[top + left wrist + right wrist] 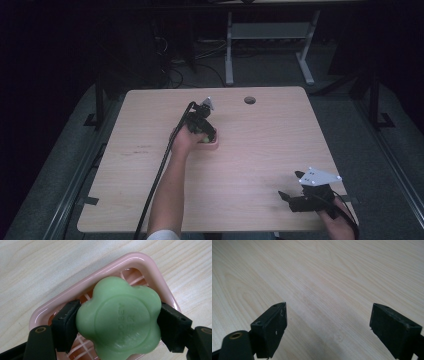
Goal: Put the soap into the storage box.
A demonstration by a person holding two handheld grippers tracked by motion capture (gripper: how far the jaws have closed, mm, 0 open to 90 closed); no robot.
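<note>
1. Dark surroundings ring a pale wooden table; beyond its far edge stand the grey legs of another desk, with loose cables on the floor beside them.
2. Near the table's far edge, right of centre, sits a round cable hole.
3. Reaching out over the middle of the table, the left gripper is at a pink soap dish, which rests flat on the wood left of centre and nearer the far edge than the near one.
4. In the left gripper view its two jaws press against opposite sides of a green flower-shaped soap bar, clamped on it.
5. That soap bar sits over the dish's slatted floor, its broad embossed face turned up toward the camera; I cannot tell whether it touches the slats.
6. Its outline is nearly round with five lobes, so it has no clear long axis; the raised lettering on its face runs roughly up and down the left gripper view.
7. By contrast, the dish is oblong, its long axis running diagonally across that view from lower left to upper right.
8. At the table's near right corner the right gripper hovers over bare wood, jaws wide apart with nothing between them, well away from the dish.
</note>
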